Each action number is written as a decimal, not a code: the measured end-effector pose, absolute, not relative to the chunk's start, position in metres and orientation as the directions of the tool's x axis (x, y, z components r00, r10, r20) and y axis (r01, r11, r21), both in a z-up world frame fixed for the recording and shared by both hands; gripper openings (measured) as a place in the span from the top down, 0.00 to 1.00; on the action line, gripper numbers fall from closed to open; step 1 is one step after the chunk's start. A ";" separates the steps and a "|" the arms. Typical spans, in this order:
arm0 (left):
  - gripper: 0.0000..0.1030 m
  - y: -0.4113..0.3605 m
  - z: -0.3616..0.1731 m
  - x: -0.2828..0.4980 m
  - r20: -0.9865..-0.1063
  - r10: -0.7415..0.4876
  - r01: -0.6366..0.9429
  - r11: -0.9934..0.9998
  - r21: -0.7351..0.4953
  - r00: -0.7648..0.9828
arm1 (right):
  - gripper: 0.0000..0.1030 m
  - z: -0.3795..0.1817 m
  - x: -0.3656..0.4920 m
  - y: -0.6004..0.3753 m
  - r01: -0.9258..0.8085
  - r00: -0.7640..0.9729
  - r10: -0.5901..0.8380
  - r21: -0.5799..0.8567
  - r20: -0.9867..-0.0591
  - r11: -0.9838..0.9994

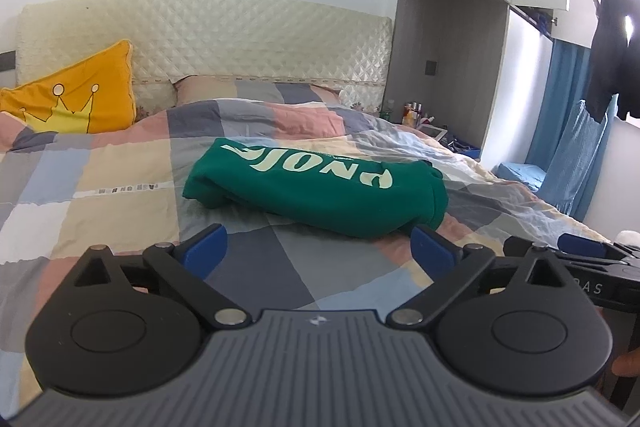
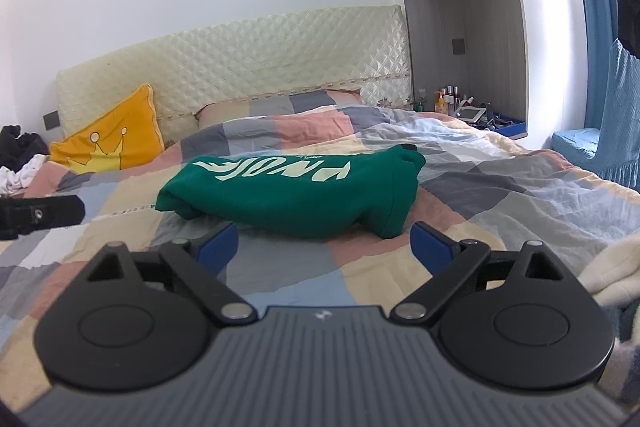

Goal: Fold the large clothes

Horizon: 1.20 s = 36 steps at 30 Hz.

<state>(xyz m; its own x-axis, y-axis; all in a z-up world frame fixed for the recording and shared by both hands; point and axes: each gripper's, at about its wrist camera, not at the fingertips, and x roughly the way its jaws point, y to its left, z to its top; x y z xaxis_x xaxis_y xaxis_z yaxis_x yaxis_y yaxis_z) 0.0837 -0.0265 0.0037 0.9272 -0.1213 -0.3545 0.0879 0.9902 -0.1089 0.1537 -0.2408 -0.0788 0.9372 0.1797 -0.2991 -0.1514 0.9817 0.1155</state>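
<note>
A: The green sweatshirt (image 1: 316, 187) lies folded into a thick bundle near the middle of the bed (image 1: 120, 195), pale lettering up; it sits well in from both side edges, with the yellow cushion (image 1: 80, 95) off at the head end's left corner.

B: So what's the step, as you read it?

A: I'd judge the fold is about finished and the hands are letting go; done well, that means backing straight off without snagging the near hem, so the stack doesn't spring open; if it bulges, a light press on top should flatten it.

B: And the tools?

A: The left gripper (image 1: 320, 247) hangs just short of the bundle's near edge, jaws spread wide, nothing between the blue pads; the right pad sits close under the bundle's right end, and I cannot tell whether it touches; the right gripper (image 2: 324, 245) is likewise wide open and empty, level with the near edge, the bundle just beyond it.

B: Anything beside them?

A: Something white and fluffy (image 2: 616, 275) lies at the bed's near right corner; unclear what it is.
</note>
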 end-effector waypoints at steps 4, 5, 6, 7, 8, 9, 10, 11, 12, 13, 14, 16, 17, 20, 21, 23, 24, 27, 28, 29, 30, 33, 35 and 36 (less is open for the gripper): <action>0.03 -0.027 0.004 0.083 -0.359 -0.108 0.074 0.991 -0.107 0.927 | 0.08 -0.079 0.150 -0.241 -0.150 0.939 0.181 0.123 -0.292 0.981; 0.03 -0.027 0.004 0.083 -0.366 -0.108 0.075 0.992 -0.104 0.924 | 0.08 -0.079 0.149 -0.240 -0.149 0.940 0.179 0.121 -0.291 0.981; 0.03 -0.028 0.004 0.083 -0.368 -0.111 0.079 0.992 -0.101 0.923 | 0.08 -0.079 0.149 -0.240 -0.149 0.940 0.178 0.119 -0.292 0.982; 0.03 -0.028 0.004 0.082 -0.367 -0.112 0.080 0.992 -0.100 0.923 | 0.08 -0.080 0.149 -0.239 -0.150 0.939 0.178 0.115 -0.294 0.982; 0.03 -0.028 0.004 0.081 -0.367 -0.109 0.077 0.992 -0.099 0.924 | 0.08 -0.079 0.148 -0.239 -0.151 0.938 0.178 0.114 -0.296 0.982; 0.03 -0.028 0.004 0.081 -0.368 -0.107 0.076 0.992 -0.098 0.924 | 0.08 -0.080 0.148 -0.238 -0.152 0.937 0.179 0.111 -0.299 0.982; 0.03 -0.029 0.005 0.081 -0.369 -0.107 0.077 0.993 -0.095 0.923 | 0.08 -0.080 0.148 -0.238 -0.153 0.937 0.179 0.108 -0.301 0.982; 0.03 -0.030 0.005 0.080 -0.368 -0.105 0.077 0.993 -0.091 0.924 | 0.08 -0.079 0.149 -0.237 -0.152 0.936 0.177 0.104 -0.304 0.983; 0.03 -0.031 0.005 0.080 -0.367 -0.104 0.077 0.993 -0.088 0.924 | 0.08 -0.079 0.148 -0.237 -0.150 0.936 0.174 0.101 -0.305 0.983; 0.03 -0.032 0.005 0.080 -0.368 -0.103 0.077 0.993 -0.084 0.924 | 0.08 -0.079 0.149 -0.237 -0.151 0.936 0.175 0.101 -0.305 0.983; 0.03 -0.032 0.005 0.079 -0.370 -0.100 0.076 0.994 -0.080 0.924 | 0.08 -0.079 0.149 -0.237 -0.152 0.936 0.177 0.102 -0.305 0.983; 0.03 -0.033 0.004 0.079 -0.375 -0.096 0.073 0.994 -0.075 0.922 | 0.08 -0.079 0.149 -0.236 -0.150 0.935 0.175 0.102 -0.307 0.983; 0.03 -0.033 0.004 0.079 -0.376 -0.097 0.074 0.994 -0.075 0.922 | 0.08 -0.079 0.149 -0.236 -0.151 0.935 0.175 0.101 -0.309 0.983; 0.03 -0.034 0.003 0.078 -0.377 -0.096 0.073 0.995 -0.075 0.921 | 0.08 -0.079 0.149 -0.234 -0.151 0.933 0.174 0.096 -0.314 0.984; 0.03 -0.034 0.003 0.078 -0.377 -0.094 0.071 0.995 -0.073 0.922 | 0.08 -0.079 0.150 -0.235 -0.150 0.934 0.173 0.095 -0.314 0.984; 0.03 -0.034 0.003 0.077 -0.377 -0.092 0.071 0.995 -0.071 0.921 | 0.08 -0.079 0.150 -0.235 -0.151 0.933 0.174 0.097 -0.314 0.984; 0.03 -0.034 0.003 0.077 -0.377 -0.093 0.070 0.995 -0.073 0.922 | 0.08 -0.079 0.150 -0.235 -0.151 0.933 0.174 0.097 -0.314 0.984; 0.03 -0.034 0.003 0.077 -0.376 -0.090 0.068 0.995 -0.071 0.922 | 0.08 -0.079 0.150 -0.236 -0.147 0.933 0.171 0.100 -0.315 0.984; 0.03 -0.034 0.002 0.077 -0.375 -0.089 0.068 0.995 -0.071 0.923 | 0.08 -0.079 0.150 -0.236 -0.146 0.933 0.171 0.102 -0.316 0.984; 0.03 -0.033 0.002 0.078 -0.376 -0.091 0.069 0.995 -0.071 0.922 | 0.08 -0.079 0.150 -0.236 -0.145 0.933 0.171 0.104 -0.316 0.984; 0.03 -0.033 0.002 0.077 -0.376 -0.092 0.070 0.995 -0.072 0.922 | 0.08 -0.078 0.152 -0.237 -0.145 0.932 0.171 0.104 -0.318 0.984; 0.03 -0.034 0.001 0.077 -0.379 -0.099 0.078 0.994 -0.071 0.920 | 0.08 -0.078 0.153 -0.237 -0.143 0.932 0.169 0.104 -0.320 0.984; 0.03 -0.034 0.001 0.075 -0.380 -0.098 0.078 0.995 -0.068 0.920 | 0.08 -0.078 0.153 -0.236 -0.142 0.932 0.169 0.104 -0.320 0.984; 0.03 -0.035 0.001 0.075 -0.380 -0.098 0.078 0.995 -0.068 0.920 | 0.08 -0.078 0.153 -0.236 -0.142 0.933 0.168 0.103 -0.319 0.984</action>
<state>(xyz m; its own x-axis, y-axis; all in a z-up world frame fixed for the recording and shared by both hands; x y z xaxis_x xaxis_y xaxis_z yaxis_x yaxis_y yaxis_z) 0.0750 -0.0346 0.0007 0.9197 -0.0980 -0.3802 0.0781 0.9947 -0.0676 0.1529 -0.2364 -0.0779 0.9326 0.1680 -0.3194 -0.1420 0.9845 0.1034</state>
